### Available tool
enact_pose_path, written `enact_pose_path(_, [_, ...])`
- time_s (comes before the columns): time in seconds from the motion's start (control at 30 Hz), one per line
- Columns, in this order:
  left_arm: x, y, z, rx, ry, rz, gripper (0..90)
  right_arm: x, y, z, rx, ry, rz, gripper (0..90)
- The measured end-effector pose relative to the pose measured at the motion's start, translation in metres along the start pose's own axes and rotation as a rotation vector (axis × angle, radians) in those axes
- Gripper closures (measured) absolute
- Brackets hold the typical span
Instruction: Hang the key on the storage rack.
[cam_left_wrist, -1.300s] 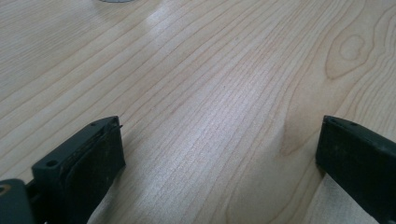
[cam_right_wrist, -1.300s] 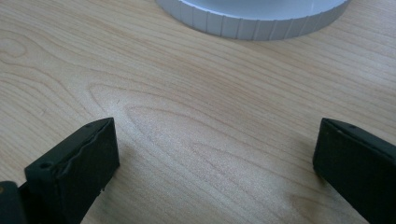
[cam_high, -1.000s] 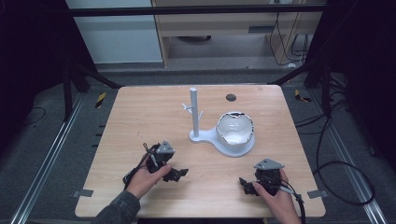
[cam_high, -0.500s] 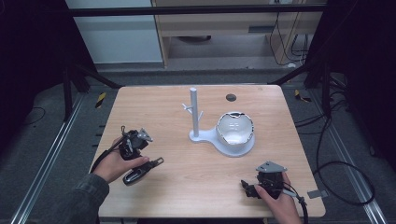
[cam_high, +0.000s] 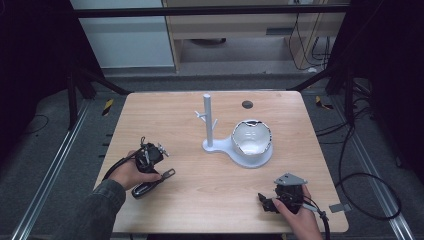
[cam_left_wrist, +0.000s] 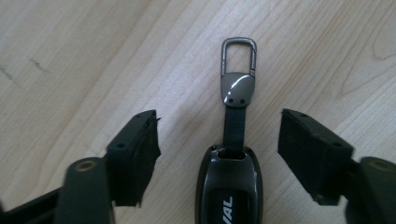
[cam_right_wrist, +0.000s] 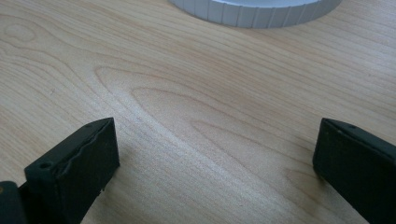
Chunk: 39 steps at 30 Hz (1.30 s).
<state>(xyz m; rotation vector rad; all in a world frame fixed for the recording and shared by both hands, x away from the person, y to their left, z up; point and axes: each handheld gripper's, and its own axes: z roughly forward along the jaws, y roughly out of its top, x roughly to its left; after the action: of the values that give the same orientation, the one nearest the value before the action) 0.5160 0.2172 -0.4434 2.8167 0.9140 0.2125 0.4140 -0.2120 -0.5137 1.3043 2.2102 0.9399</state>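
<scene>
Hanging just above the table (cam_high: 210, 200), the left gripper (cam_left_wrist: 219, 140) has its two black jaws on either side of a dark car key (cam_left_wrist: 229, 186). The jaws have just been closing in, and the key lies between them, but the pads do not press on it yet. There is bare wood on both sides of the key, so the gripper holds nothing.

The key lies flat on the wood at the left side of the table, right by the left hand (cam_high: 131, 172). Its long side points straight away from the gripper, the same way the jaws point. A short dark strap (cam_left_wrist: 233, 128) runs out of the top of the key to a little metal clip (cam_left_wrist: 238, 70) at the far end. I think the jaws only need to squeeze in from the two sides to grab it.

The left hand is much nearer to the key. The right gripper (cam_high: 272, 202) sits well apart, at the near right of the table, with its jaws spread wide over bare wood.

Farther out, near the middle of the table, stands a white stand (cam_high: 208, 122) with small pegs on its pole. A white bowl (cam_high: 252, 137) sits on its round base. I cannot see anything inside the bowl.
</scene>
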Motion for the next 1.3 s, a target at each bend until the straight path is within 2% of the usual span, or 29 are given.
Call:
enact_pose_path(0.13, [-0.005,0.002,0.006,0.038,-0.003,0.019,38.2,0.000,0.000,0.000,0.000,0.000,0.000,0.7])
enact_pose_path(0.33, [-0.006,0.003,0.011,0.070,-0.011,0.015,46.4,0.000,0.000,0.000,0.000,0.000,0.000,0.7])
enact_pose_path(0.6, [-0.007,0.008,0.016,0.079,-0.014,0.027,55.0,0.000,0.000,0.000,0.000,-0.001,0.002,0.7])
enact_pose_path(1.0, [-0.003,0.006,0.017,0.084,-0.026,0.021,69.1,0.001,0.000,0.000,0.000,-0.002,0.001,0.6])
enact_pose_path(1.17, [-0.004,0.008,0.017,0.083,-0.033,0.031,79.1,0.001,0.000,0.000,0.001,0.002,0.004,0.4])
enact_pose_path(1.3, [-0.005,0.007,0.014,0.080,-0.031,0.033,79.7,0.001,0.000,0.000,0.001,0.003,0.003,0.4])
